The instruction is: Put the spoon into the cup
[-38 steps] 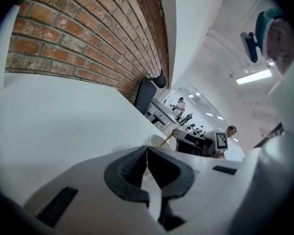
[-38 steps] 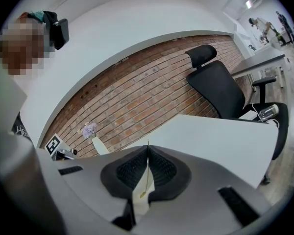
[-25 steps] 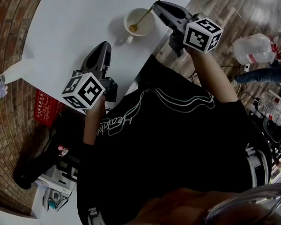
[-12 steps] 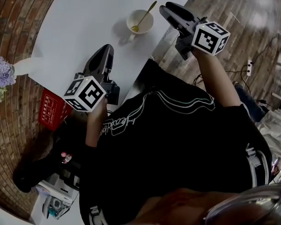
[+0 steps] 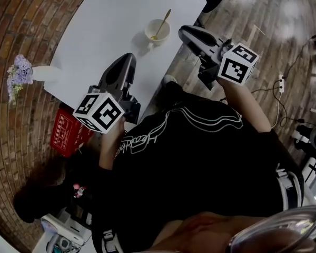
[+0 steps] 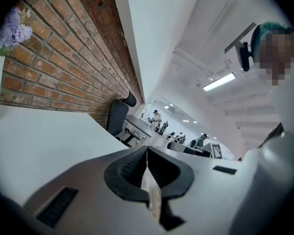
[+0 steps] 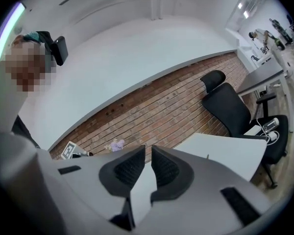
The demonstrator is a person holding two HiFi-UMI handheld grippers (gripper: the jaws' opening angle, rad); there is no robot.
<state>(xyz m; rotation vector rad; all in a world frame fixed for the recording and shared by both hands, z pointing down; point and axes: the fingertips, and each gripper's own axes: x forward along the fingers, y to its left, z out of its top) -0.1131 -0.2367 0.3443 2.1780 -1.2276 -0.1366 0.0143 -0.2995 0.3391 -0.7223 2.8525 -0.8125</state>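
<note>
A white cup (image 5: 157,30) stands near the right edge of the white table (image 5: 105,25). A golden spoon (image 5: 162,23) rests in it, bowl down, with the handle leaning over the far rim. My right gripper (image 5: 184,31) hangs off the table's edge, to the right of the cup and apart from it. Its jaws have just been closing and show a narrow gap with nothing between them (image 7: 148,150). My left gripper (image 5: 128,58) hovers over the table's near edge, well short of the cup, with its pads together and empty (image 6: 146,150).
A white vase of purple flowers (image 5: 18,75) stands at the table's left corner. A red crate (image 5: 66,133) sits on the brick floor below. A black office chair (image 7: 230,106) stands by the table's far end, against a brick wall (image 7: 157,111).
The right gripper has let go of the spoon, which stays in the cup, and has pulled back to the right. Both grippers have risen and drawn away from the table.
</note>
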